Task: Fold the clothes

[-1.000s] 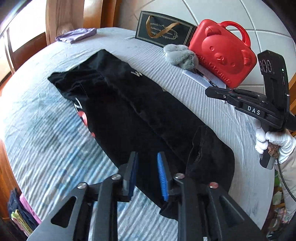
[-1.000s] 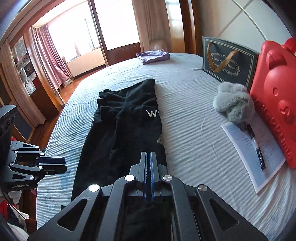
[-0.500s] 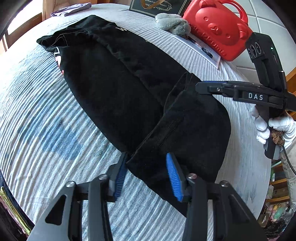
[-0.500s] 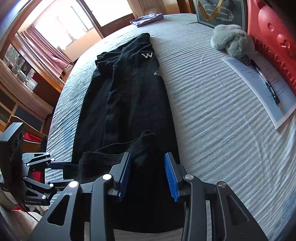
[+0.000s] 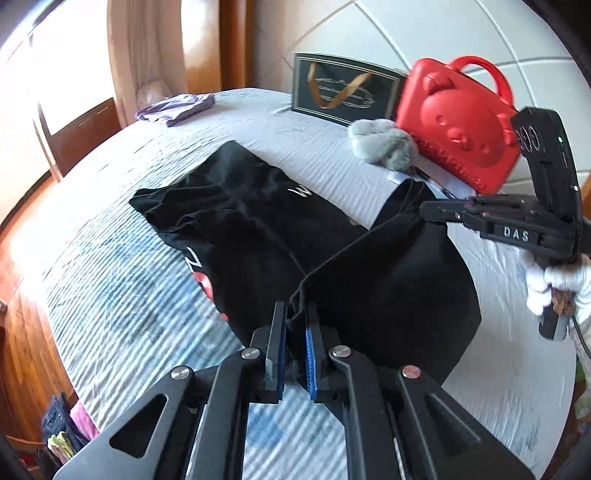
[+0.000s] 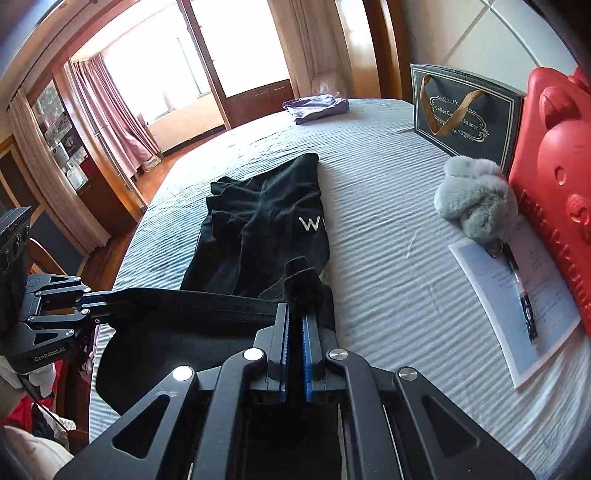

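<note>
Both the left gripper [image 5: 294, 334] and right gripper [image 6: 294, 325] are closed tight on the near hem corners of the black trousers [image 5: 258, 221], soft, limp cloth sagging between them, lying lengthwise across the bed [image 5: 110, 295].

We were in a home bedroom: a bed [image 6: 388, 229] with a striped grey-blue sheet filled both views. Pink curtains [image 6: 110, 147] hung by a wood-framed glass door [image 6: 236, 55] over a wooden floor [image 5: 22, 332]. A red bear-faced case [image 5: 458, 129] and a gift bag [image 6: 458, 114] leaned against the padded headboard [image 5: 388, 33].
</note>
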A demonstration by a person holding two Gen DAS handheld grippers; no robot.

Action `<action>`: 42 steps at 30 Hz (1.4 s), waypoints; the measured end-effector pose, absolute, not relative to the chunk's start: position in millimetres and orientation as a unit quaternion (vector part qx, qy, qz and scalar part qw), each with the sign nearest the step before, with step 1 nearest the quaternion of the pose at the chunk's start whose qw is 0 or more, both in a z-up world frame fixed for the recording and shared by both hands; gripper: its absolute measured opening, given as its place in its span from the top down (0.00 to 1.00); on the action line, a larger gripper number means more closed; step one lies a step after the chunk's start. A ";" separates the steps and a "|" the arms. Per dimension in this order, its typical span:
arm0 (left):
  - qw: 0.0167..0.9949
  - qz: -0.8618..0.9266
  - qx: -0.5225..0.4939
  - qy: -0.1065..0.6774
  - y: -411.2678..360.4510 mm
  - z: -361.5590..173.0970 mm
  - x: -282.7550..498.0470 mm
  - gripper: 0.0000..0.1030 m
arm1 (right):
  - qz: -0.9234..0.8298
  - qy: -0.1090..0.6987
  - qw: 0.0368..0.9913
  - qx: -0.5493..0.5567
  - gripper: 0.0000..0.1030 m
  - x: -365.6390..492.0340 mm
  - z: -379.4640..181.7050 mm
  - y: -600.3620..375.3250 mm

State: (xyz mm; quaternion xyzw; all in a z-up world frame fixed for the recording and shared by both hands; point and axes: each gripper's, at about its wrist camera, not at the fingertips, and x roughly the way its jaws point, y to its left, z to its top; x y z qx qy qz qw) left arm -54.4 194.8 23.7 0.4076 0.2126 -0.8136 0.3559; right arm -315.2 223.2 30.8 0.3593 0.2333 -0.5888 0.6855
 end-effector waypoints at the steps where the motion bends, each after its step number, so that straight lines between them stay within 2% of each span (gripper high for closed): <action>1: 0.367 -0.806 0.414 0.212 181.5 16.5 -53.8 0.87 | -0.594 0.238 0.677 0.362 0.92 -314.3 24.1 211.7; 2: 0.378 -0.798 0.420 0.211 168.2 9.3 -53.2 0.81 | -0.602 0.242 0.665 0.371 0.91 -315.4 17.7 204.9; 3: 0.389 -0.790 0.425 0.211 155.4 2.4 -52.2 0.80 | -0.609 0.246 0.652 0.379 0.87 -316.5 11.3 198.0; 6: 0.389 -0.785 0.428 0.223 140.9 -4.5 -37.0 0.71 | -0.629 0.244 0.623 0.396 0.86 -324.2 -0.3 190.8; 9: 0.374 -0.794 0.414 0.242 148.4 1.5 -20.3 0.69 | -0.639 0.245 0.620 0.383 0.83 -330.8 12.6 217.7; 11: 0.349 -0.801 0.415 0.254 162.5 -0.2 -11.7 0.65 | -0.628 0.242 0.631 0.385 0.75 -333.4 20.4 239.6; 12: 0.340 -0.804 0.419 0.250 171.2 -3.8 -8.7 0.62 | -0.623 0.243 0.633 0.391 0.62 -334.1 20.3 250.9; 13: 0.331 -0.807 0.423 0.245 179.9 -7.4 -5.7 0.59 | -0.618 0.243 0.634 0.397 0.56 -334.9 20.3 262.3; 15: 0.315 -0.810 0.436 0.234 196.8 -16.7 -3.5 0.58 | -0.611 0.237 0.632 0.413 0.56 -338.1 17.6 283.9; 18: 0.284 -0.808 0.446 0.258 210.7 -28.2 -8.9 0.58 | -0.613 0.226 0.621 0.433 0.56 -343.4 8.2 306.4; 24: 0.303 -0.797 0.415 0.316 183.2 -22.8 -7.7 0.56 | -0.619 0.200 0.615 0.446 0.56 -348.2 9.4 307.8; 31: 0.299 -0.809 0.420 0.283 136.7 -18.8 -30.7 0.52 | -0.609 0.216 0.628 0.434 0.56 -330.0 10.3 245.9; 42: 0.176 -0.823 0.490 0.228 112.9 -56.5 -72.5 0.52 | -0.598 0.288 0.591 0.460 0.53 -324.8 -37.9 148.5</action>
